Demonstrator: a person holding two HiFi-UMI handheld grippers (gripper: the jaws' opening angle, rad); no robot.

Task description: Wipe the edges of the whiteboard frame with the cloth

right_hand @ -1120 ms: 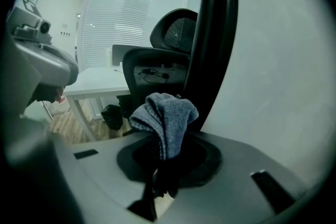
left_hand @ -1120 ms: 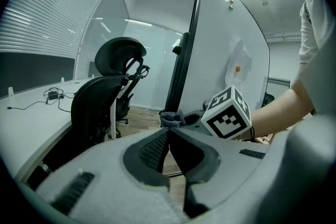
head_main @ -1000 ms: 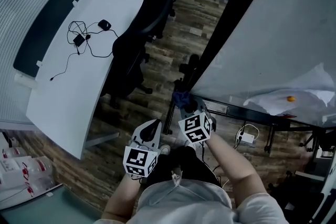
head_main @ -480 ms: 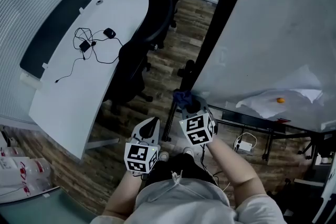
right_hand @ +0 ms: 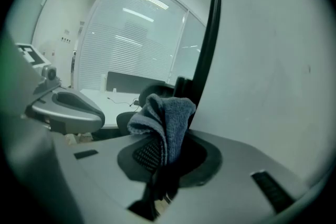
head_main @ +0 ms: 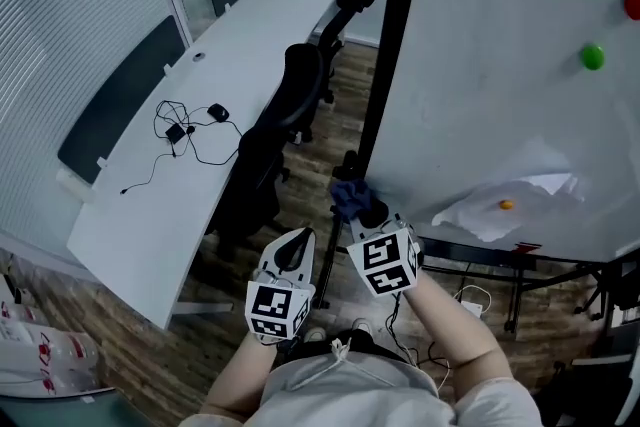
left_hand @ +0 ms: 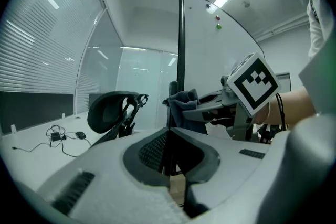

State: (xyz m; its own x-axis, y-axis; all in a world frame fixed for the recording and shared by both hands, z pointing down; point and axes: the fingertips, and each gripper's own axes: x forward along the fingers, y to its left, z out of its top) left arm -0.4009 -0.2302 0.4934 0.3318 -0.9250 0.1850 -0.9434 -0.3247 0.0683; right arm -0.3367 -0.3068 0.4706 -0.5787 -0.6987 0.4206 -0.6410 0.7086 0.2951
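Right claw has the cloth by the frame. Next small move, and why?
Probably slide the right claw up along the black frame: it is shut on the cloth low by that edge, and most of the edge runs above it.

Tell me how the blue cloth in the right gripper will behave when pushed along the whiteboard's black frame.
Probably floppy: the cloth droops in soft folds above the right gripper pinching it. Its nubby weave looks light and grippy, so it should bunch and drag along the frame rather than glide.
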